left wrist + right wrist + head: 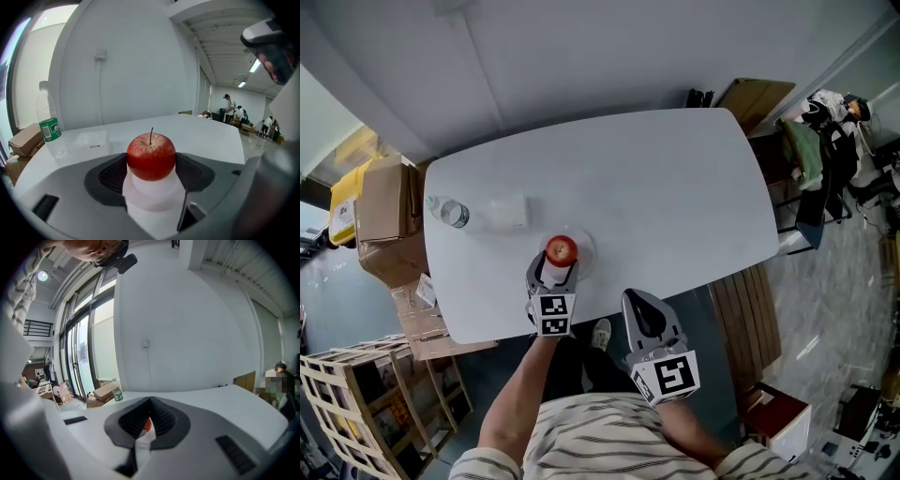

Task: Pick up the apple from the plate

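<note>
A red apple point(562, 249) sits over a clear plate point(587, 247) near the front edge of the white table point(656, 187). My left gripper point(555, 273) reaches in from the front, and its dark pads press against both sides of the apple point(151, 156). Whether the apple is lifted off the plate I cannot tell. My right gripper point(641, 312) hangs off the table's front edge, to the right of the plate. Its jaws are shut with nothing in them. In the right gripper view, only a sliver of the red apple point(147, 425) shows behind the closed pads.
A clear water bottle point(450, 213) with a green label point(49, 129) lies left of the plate, next to a small clear packet point(508, 211). Cardboard boxes point(384, 202) and a wooden crate point(356, 394) stand left of the table. People point(228, 105) are far off.
</note>
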`<state>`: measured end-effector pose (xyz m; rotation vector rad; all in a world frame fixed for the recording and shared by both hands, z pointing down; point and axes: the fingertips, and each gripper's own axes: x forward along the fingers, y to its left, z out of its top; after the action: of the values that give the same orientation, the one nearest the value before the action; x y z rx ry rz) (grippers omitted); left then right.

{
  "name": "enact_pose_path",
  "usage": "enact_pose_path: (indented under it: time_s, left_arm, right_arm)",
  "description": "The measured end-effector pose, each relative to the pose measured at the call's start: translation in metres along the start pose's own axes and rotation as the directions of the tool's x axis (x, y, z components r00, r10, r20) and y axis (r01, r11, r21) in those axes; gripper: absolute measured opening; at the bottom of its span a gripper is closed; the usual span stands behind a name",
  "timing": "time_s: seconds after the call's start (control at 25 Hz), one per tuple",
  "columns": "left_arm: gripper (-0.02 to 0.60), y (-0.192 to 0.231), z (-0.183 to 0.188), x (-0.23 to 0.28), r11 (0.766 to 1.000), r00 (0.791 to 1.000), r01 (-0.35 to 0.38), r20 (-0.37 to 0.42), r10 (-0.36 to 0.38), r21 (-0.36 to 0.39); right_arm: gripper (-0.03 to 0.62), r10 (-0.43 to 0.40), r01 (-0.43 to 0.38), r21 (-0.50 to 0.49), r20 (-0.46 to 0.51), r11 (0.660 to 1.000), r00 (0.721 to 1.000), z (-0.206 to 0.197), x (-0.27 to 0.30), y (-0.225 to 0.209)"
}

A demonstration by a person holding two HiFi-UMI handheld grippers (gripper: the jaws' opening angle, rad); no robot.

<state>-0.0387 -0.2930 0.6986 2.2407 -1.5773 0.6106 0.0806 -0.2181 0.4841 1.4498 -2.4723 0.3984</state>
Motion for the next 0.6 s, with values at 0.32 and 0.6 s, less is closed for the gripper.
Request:
enact_pose_path:
  time_s: [0.32,0.6]
  left_arm:
    - [0.331,0.004,0.023,-0.03,0.997,0.999,-0.037,0.017,0.038,-0.066]
    - [0.331,0.0,0.047,-0.059,0.996,0.998,-0.043,0.05,0.047,-0.08]
  right_arm:
    - [0.003,-0.009,0.009,-0.001,0.026,1.0,1.0,0.013,0.001,-0.004]
    - [0.003,-0.005,0.005,0.012,0.051,1.0,0.999,0.02,-0.003,-0.003]
